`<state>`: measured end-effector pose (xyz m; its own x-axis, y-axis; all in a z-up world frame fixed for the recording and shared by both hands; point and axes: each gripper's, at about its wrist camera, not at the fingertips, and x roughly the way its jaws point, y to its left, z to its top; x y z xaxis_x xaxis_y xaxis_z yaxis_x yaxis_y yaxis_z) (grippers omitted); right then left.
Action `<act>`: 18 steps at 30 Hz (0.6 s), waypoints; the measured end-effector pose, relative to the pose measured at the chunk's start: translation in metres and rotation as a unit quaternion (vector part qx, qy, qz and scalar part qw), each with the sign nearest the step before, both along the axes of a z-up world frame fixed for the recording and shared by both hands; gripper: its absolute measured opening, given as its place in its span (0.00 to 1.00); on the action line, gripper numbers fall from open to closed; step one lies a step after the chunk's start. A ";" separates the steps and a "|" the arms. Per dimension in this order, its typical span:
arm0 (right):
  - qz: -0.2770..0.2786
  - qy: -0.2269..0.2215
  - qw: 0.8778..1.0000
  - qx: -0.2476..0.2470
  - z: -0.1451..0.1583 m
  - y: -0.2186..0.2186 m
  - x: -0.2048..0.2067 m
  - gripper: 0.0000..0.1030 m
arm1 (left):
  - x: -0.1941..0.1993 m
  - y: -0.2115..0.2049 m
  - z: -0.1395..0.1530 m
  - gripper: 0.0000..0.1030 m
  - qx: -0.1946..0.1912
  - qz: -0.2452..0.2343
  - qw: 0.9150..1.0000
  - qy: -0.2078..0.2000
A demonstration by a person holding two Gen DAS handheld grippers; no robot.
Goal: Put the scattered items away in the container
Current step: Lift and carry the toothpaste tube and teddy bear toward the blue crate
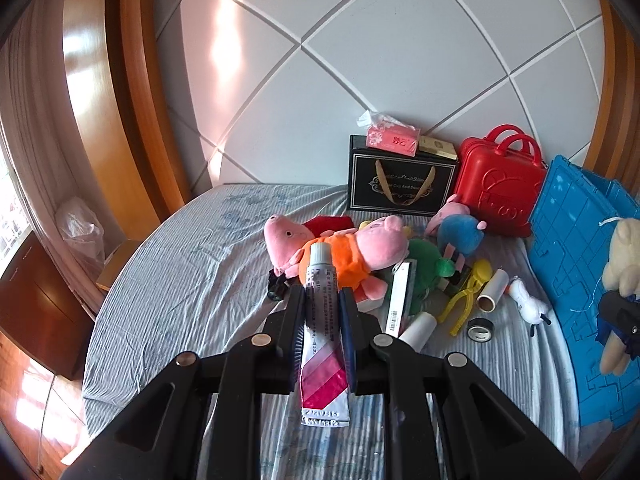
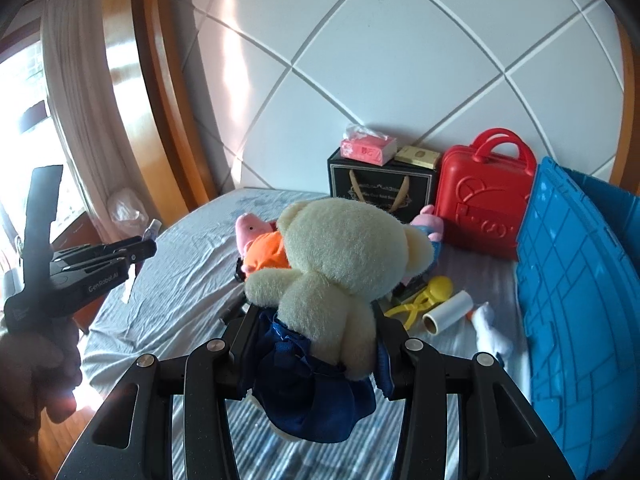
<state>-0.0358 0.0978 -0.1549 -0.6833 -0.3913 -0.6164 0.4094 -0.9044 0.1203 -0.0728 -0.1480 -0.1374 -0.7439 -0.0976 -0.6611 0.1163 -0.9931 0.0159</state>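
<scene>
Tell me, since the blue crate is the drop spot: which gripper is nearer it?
Right. The right gripper, holding the teddy bear, is beside the blue crate; the left gripper, gripping the tube, is farther away.

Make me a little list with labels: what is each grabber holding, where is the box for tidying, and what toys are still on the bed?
left gripper: shut on a tube with pink stripes
right gripper: shut on a cream teddy bear in a blue dress
container: blue crate, at the right edge of the bed
toys on the bed: pink pig plush in orange, green plush, blue-dressed pig plush
other bits: yellow clip toy, roll, red case
</scene>
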 end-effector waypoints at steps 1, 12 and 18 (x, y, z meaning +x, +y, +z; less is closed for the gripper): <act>-0.001 0.005 1.000 -0.004 0.005 0.006 0.001 0.43 | 0.000 0.007 0.004 0.16 0.000 -0.003 1.000 0.003; -0.044 0.031 0.998 -0.025 0.056 0.089 0.002 0.43 | -0.006 0.086 0.043 0.16 -0.008 -0.038 0.999 0.032; -0.067 0.038 0.997 -0.022 0.072 0.132 0.000 0.43 | -0.014 0.131 0.054 0.16 -0.015 -0.056 0.998 0.033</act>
<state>-0.0355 0.2300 -0.0833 -0.7755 -0.3184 -0.5451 0.2938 -0.9463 0.1348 -0.0864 -0.0171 -0.0837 -0.7932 -0.0302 -0.6082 0.0064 -0.9991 0.0412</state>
